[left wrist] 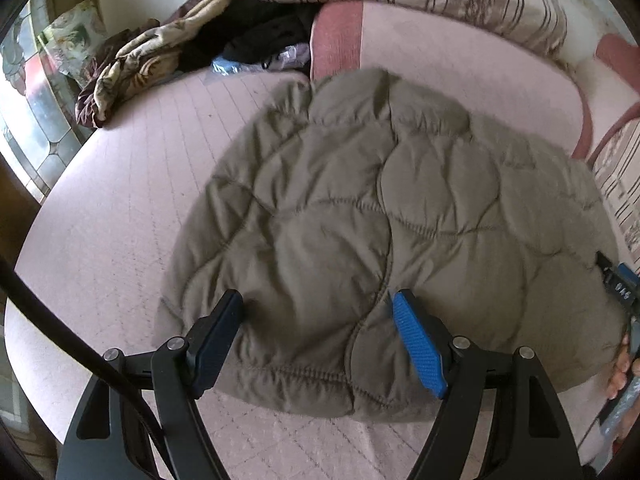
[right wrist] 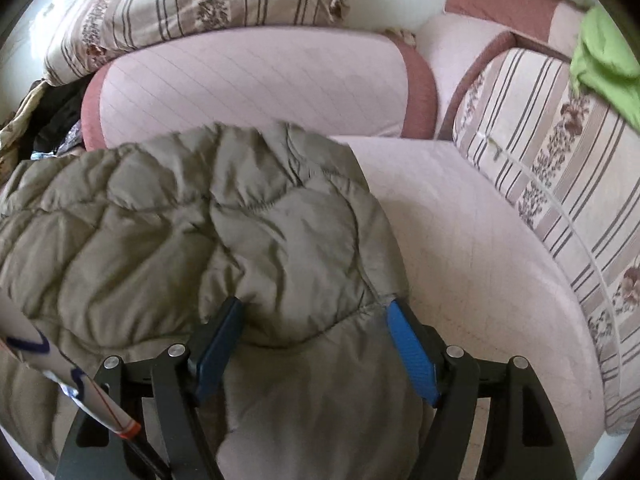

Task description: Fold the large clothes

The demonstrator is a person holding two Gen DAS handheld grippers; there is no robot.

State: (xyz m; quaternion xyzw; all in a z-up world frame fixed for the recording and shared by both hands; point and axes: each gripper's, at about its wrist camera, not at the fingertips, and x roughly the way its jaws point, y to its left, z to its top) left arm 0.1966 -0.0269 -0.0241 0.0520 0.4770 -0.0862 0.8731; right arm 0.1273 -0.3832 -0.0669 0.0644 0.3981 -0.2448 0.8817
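Observation:
An olive quilted jacket (left wrist: 360, 220) lies spread on the pink sofa seat (left wrist: 120, 208). My left gripper (left wrist: 318, 304) is open, its fingers wide apart over the jacket's near hem. The jacket also shows in the right wrist view (right wrist: 180, 220), bunched at its right edge. My right gripper (right wrist: 314, 310) is open, its blue-padded fingers (right wrist: 408, 344) straddling the jacket's near right part. The right gripper's tip shows at the right edge of the left wrist view (left wrist: 618, 284).
A heap of brown, black and patterned clothes (left wrist: 168, 56) lies at the seat's far left. Striped floral cushions (right wrist: 560, 184) line the back and right side. A pink bolster (right wrist: 260, 84) sits behind the jacket. A green cloth (right wrist: 604, 64) lies at the far right.

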